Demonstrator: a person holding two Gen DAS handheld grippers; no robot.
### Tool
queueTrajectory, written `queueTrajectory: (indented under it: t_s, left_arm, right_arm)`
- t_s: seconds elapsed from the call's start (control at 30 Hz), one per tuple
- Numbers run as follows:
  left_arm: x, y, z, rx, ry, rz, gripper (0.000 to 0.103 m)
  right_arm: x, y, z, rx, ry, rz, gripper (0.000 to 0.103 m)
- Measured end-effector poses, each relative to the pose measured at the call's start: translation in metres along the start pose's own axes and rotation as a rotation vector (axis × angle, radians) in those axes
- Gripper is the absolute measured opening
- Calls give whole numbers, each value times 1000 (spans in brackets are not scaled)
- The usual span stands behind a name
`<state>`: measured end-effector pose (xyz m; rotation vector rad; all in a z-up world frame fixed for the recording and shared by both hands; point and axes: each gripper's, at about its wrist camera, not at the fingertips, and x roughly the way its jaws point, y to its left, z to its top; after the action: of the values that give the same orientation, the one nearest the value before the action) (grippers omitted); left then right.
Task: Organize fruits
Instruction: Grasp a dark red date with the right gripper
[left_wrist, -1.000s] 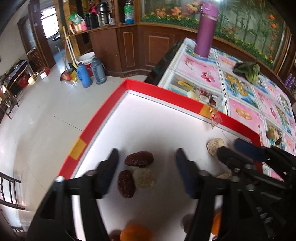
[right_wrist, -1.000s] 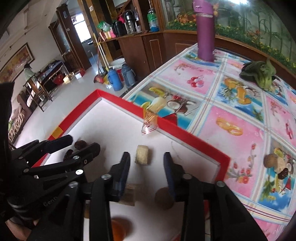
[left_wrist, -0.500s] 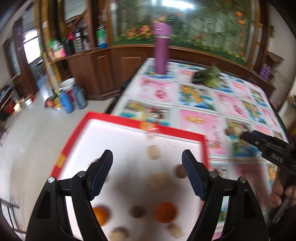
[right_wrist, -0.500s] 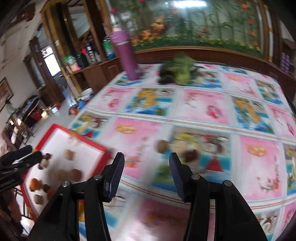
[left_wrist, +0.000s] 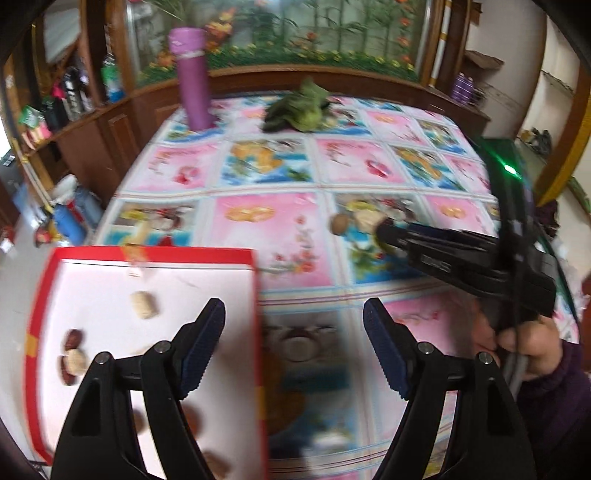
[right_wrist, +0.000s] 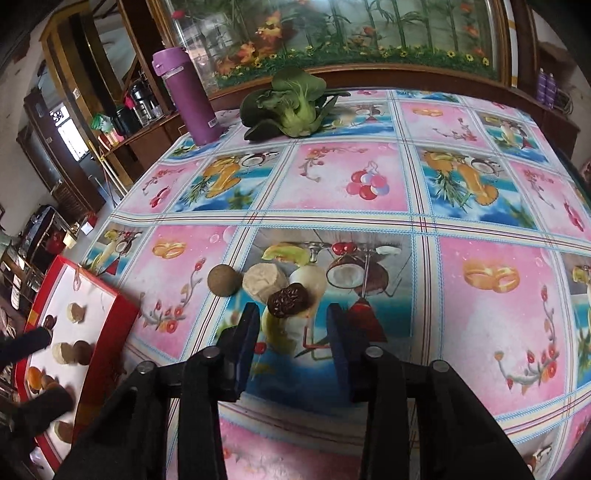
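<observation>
Right claw (right_wrist: 291, 328): held wide apart over the tabletop, nothing gripped; the dark wrinkled fruit (right_wrist: 287, 296) is seen just beyond the tips, between the two fingers' lines.
Left claw (left_wrist: 293, 332): spread wide, nothing held; one finger is seen above the tray, the other above the patterned cloth beside it.
Right hand (left_wrist: 517, 339): wrapped around the right claw's handle, a dark purple sleeve behind it, as seen from the left wrist view.
Loose fruits: three pieces are grouped on the tabletop (right_wrist: 369, 221), well apart from the tray: a round brown fruit (right_wrist: 222, 280), a pale beige piece (right_wrist: 265, 282) touching or just beside it, and the dark wrinkled fruit in front of the beige piece.
Tray (left_wrist: 155, 254): a flat white tray with a red rim, placed at the tabletop's near left edge.
Tray contents: a pale cylindrical piece (left_wrist: 144, 304) is seen alone towards the far side; dark red fruits and a pale round piece (left_wrist: 75, 362) are clustered by the left rim; orange and brown pieces nearer the camera are blurred or hidden by the left claw.
Tray from the right wrist view: pale, brown and orange pieces (right_wrist: 35, 374) are spread over the white floor; exact count cannot be told.
Other things: a purple bottle (right_wrist: 186, 98) stands upright at the far corner, a leafy green vegetable (right_wrist: 295, 107) lies near it.
</observation>
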<state>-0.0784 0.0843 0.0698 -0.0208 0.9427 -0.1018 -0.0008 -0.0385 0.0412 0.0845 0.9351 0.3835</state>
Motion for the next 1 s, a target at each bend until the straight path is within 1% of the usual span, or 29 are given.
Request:
queueTrajectory:
  t_s: [0.1,0.2,0.23,0.27,0.33,0.47,0.57,0.6,0.67,0.7,0.73,0.83,1.0]
  left_arm:
    - [7,-9,2,13,16,-5,78]
    - [16,-17,3,21,34,-8,78]
    - [19,-20,4,25,42,-12,78]
    - [23,-22,5,29,50,-15,78]
    - [31,-27,7,36,68,-13,78]
    - [49,-37,16,42,88,-44,78]
    - [66,-49,25,48,100,-77,78]
    - [73,-53,29,47,104,-87,77]
    - [84,-57,36,41,113,-98,70]
    - [90,-58,40,37,119,-105,68]
    - [97,-59,45,29,120,-118,68]
    - [111,-59,54,20,120,-113,68]
    - [124,-53,69,8,91,-106,68]
  right_arm:
    - [4,-2,2,-12,3,1,32]
    - [7,5,3,-65,-3,-13,31]
    - [8,7,3,-86,-4,-23,29]
    - [9,10,4,-120,-1,-50,23]
    - [9,8,5,-132,9,-52,23]
    - [4,-19,14,-36,42,-53,23]
    - [-11,-66,27,142,27,-25,23]
    - [-15,-77,29,182,14,-18,23]
    - [-26,-100,32,253,-12,-10,23]
    - [-29,-107,32,277,-17,-3,23]
    - [-31,-114,32,302,-20,6,23]
    - [-33,-116,31,327,-17,25,23]
    - [-37,-100,33,290,-26,52,23]
